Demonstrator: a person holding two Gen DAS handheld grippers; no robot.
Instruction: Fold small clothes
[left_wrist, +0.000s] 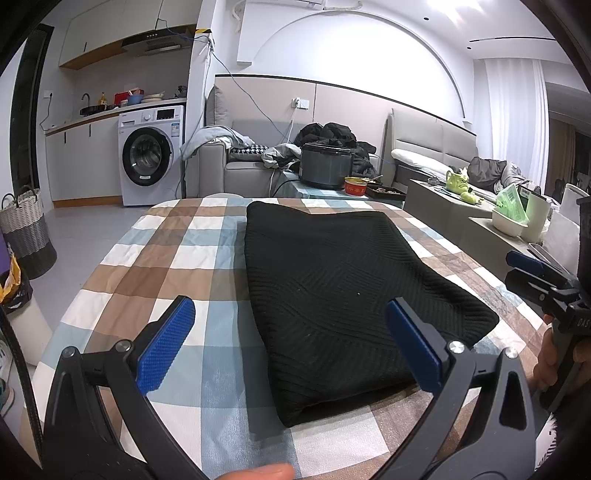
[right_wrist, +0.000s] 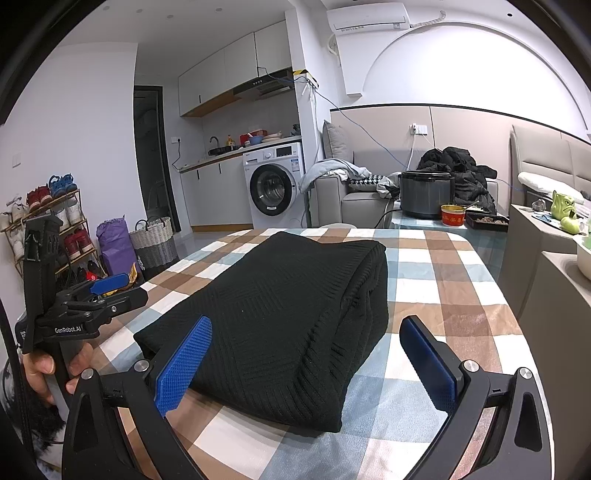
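A laundry basket (right_wrist: 155, 236) and washing machine (right_wrist: 275, 188) stand far left behind the checked table (right_wrist: 443, 280). The folded black sweater (right_wrist: 280, 314) lies mid-table, just ahead of the wide-open left gripper (left_wrist: 291, 343) and wide-open right gripper (right_wrist: 306, 362).

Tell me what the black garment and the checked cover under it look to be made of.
Black garment: probably a knitted fabric, matte, judging by the fine ribs running in angled panels and the soft, thick folded edge.
Checked cover: seems a thin woven or quilted cloth, matte, with a printed brown, blue and white check and small wrinkles; the fibre cannot be told.
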